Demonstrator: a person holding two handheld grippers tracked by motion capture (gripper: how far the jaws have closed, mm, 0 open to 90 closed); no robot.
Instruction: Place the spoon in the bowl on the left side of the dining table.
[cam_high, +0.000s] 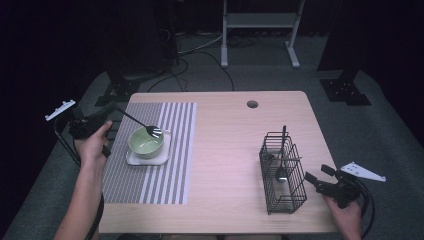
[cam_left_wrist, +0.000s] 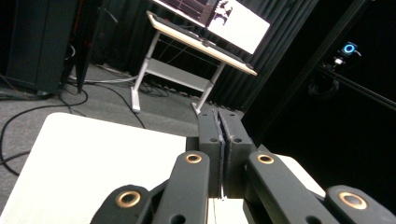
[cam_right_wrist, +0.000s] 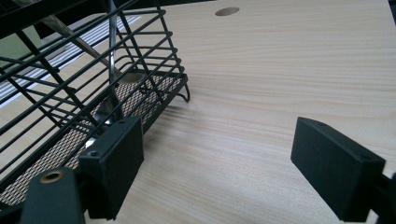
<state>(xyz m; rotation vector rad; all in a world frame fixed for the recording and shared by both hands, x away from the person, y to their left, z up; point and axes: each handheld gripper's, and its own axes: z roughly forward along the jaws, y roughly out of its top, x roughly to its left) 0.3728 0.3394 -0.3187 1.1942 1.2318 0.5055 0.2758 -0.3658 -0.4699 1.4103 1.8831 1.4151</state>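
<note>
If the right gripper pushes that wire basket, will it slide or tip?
The basket is open wire, so probably light and should slide on the smooth table. It stands tall and narrow, so a high push may tip it. The spoon inside would likely rattle.

Bowl by my left claw: pale green round ceramic bowl (cam_high: 145, 141)
Under it: white square saucer (cam_high: 148, 157)
Mat: grey-and-white striped placemat (cam_high: 149, 172)
Beside my right claw: black wire basket (cam_high: 282, 172)
Table: light wood-grain tabletop (cam_high: 225, 150)
</note>
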